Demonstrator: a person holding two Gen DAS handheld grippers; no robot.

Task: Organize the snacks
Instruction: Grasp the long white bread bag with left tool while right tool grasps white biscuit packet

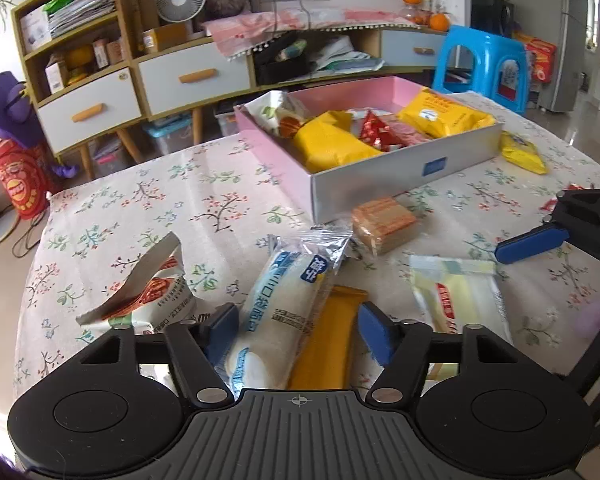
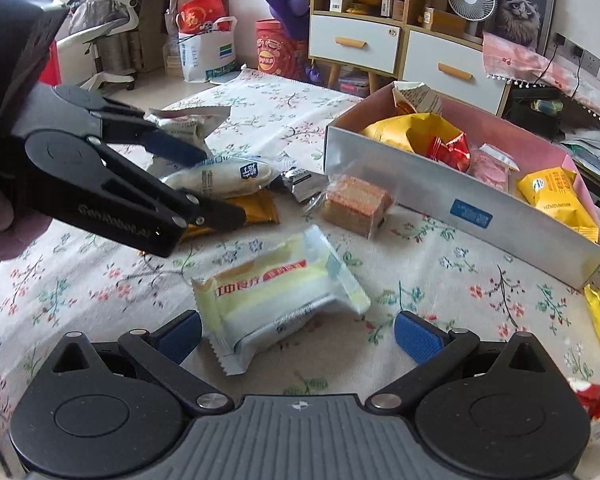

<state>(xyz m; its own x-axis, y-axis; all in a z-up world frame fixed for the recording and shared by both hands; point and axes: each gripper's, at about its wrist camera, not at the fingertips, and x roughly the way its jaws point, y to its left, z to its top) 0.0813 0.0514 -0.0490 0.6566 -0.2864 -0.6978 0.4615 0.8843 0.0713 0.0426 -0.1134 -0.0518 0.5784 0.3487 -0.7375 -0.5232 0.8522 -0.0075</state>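
Note:
My left gripper [image 1: 298, 334] points down at the table with a white-and-blue bread packet [image 1: 276, 312] and a mustard packet [image 1: 332, 340] between its blue pads. The pads stand close on either side, and neither wrapper looks squeezed. From the right wrist view the left gripper [image 2: 220, 186] brackets the bread packet [image 2: 224, 174]. My right gripper [image 2: 300, 338] is wide open just behind a pale yellow packet [image 2: 276, 304], which it does not touch. A pink-lined silver box [image 1: 380, 184] holds several yellow and red snacks.
A wafer block [image 1: 384, 222] lies in front of the box. There is a white-and-red packet [image 1: 148, 292] at the left and a yellow packet [image 1: 522, 152] right of the box. A red wrapper [image 2: 596, 404] lies near the right gripper. Behind the floral table stand a drawer cabinet [image 1: 196, 76] and a blue stool [image 1: 480, 64].

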